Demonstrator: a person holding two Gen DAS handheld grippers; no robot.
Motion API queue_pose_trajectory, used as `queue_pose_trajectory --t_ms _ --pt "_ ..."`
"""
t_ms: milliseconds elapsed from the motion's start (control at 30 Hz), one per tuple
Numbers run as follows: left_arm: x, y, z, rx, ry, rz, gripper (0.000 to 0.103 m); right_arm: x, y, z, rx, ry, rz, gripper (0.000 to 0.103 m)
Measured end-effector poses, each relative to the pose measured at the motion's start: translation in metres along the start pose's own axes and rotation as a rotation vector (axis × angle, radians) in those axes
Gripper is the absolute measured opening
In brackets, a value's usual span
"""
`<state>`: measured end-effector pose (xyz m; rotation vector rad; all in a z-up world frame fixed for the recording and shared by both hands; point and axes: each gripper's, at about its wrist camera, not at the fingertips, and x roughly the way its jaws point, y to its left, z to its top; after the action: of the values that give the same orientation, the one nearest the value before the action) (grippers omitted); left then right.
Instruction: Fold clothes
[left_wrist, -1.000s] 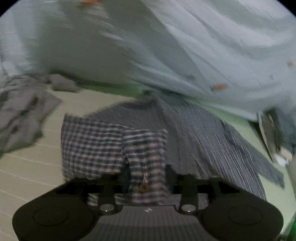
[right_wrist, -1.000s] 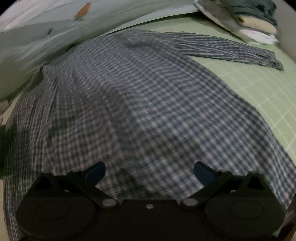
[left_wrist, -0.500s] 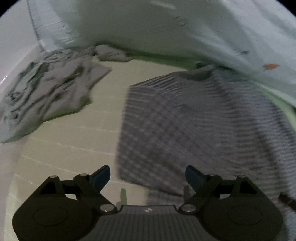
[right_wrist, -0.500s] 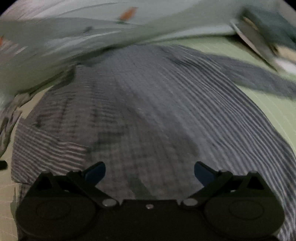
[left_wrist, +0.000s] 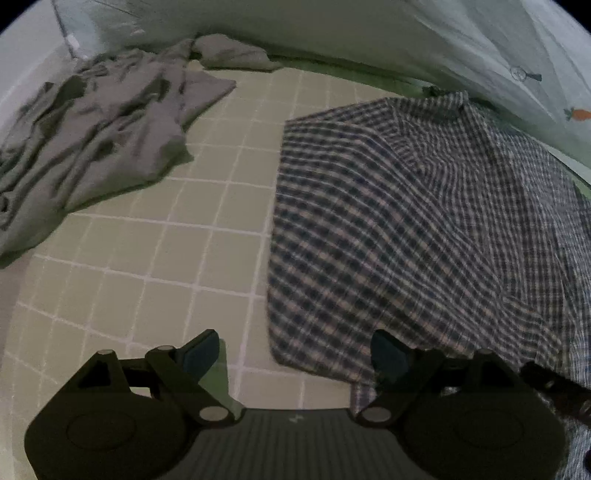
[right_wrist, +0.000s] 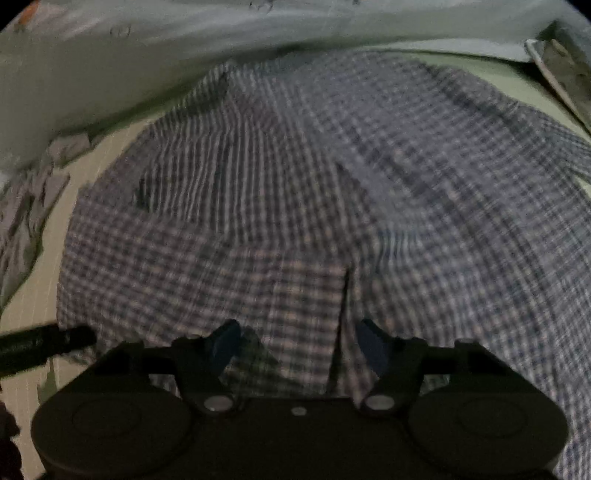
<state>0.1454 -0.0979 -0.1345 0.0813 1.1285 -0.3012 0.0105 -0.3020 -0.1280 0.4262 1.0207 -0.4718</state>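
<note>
**A:** Checked shirt (left_wrist: 424, 229) position?

**B:** Spread flat on the green gridded surface (left_wrist: 155, 266). One side is folded inward, leaving a straight edge on that side. The collar end lies toward the pale curtain (left_wrist: 443, 44) at the far side.

**A:** Left claw (left_wrist: 295, 356) status?

**B:** Jaws wide apart, nothing gripped. One blue fingertip (left_wrist: 199, 354) stands over the bare grid; the other sits at the shirt's lower corner. Whether it touches the cloth cannot be determined.

**A:** Right claw (right_wrist: 301, 347) status?

**B:** Positioned over the shirt's hem area, jaws closing. Checked cloth, including a vertical fold edge, lies between the fingertips. The pads do not visibly press on it. The view is blurred.

**A:** Other items?

**B:** A crumpled grey garment (left_wrist: 96, 136) lies on the same surface, well apart from the shirt, on the folded-edge side. A dark cylindrical part (right_wrist: 44, 341) enters the right wrist view at the left edge, just beside the shirt's corner.
</note>
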Motion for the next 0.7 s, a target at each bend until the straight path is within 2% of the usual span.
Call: queue_pose_trajectory --t_ms 33,67,167,233,367,533,700 --pt "0.001 -0.002 0.0 0.008 0.001 -0.004 0.09 0.002 0.001 -0.002 -0.007 0.01 -0.007 0.069" --pt "0.001 -0.003 0.0 0.013 0.001 -0.006 0.09 0.001 0.002 -0.003 -0.021 0.002 -0.005 0.06" --pt "-0.002 -0.006 0.001 0.004 -0.002 -0.004 0.09 -0.005 0.003 -0.002 -0.07 -0.009 0.037 0.021" --pt "-0.01 -0.006 0.0 -0.015 -0.017 -0.003 0.09 -0.014 0.003 -0.001 -0.115 -0.037 0.068 0.01" --pt "-0.03 -0.008 -0.003 -0.051 -0.068 0.03 0.09 -0.031 -0.001 0.007 -0.216 -0.113 0.13 0.004" --pt "-0.052 -0.014 -0.005 -0.109 -0.115 0.066 0.091 -0.045 -0.03 0.037 -0.223 -0.219 0.181 0.004" --pt "-0.071 -0.031 -0.005 -0.115 -0.179 0.118 0.091 -0.051 -0.077 0.076 -0.254 -0.405 0.069 0.004"
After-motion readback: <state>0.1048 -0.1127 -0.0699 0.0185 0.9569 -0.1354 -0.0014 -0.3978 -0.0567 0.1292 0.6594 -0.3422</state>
